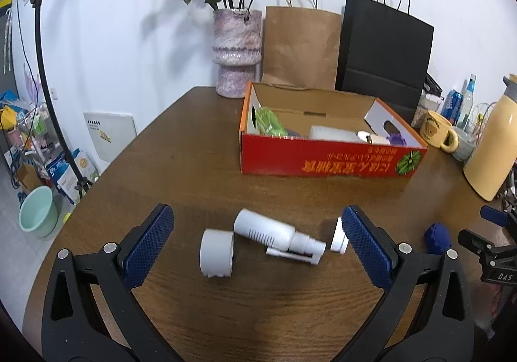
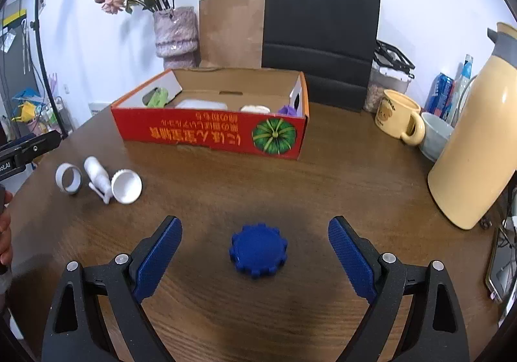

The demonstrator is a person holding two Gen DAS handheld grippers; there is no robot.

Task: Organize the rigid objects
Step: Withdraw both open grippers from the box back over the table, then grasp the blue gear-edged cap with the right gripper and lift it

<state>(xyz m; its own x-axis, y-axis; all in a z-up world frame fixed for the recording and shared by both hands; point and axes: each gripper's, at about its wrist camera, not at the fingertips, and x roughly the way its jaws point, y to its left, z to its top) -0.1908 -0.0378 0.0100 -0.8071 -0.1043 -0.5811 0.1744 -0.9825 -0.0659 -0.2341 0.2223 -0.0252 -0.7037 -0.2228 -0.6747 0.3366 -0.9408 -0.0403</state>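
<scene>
On the wooden surface (image 2: 226, 187), both grippers hover with fingers spread: the right gripper (image 2: 255, 252) frames a blue cap (image 2: 258, 251), the left gripper (image 1: 255, 242) a white bottle (image 1: 268, 229), likely bound for the nearby box (image 2: 210, 132).

The red box's front wall (image 2: 210, 132) hid most of its contents; only tops showed. In the left wrist view, a hand-held gripper finger (image 1: 365, 245) covered part of the white cap (image 1: 337, 237).
</scene>
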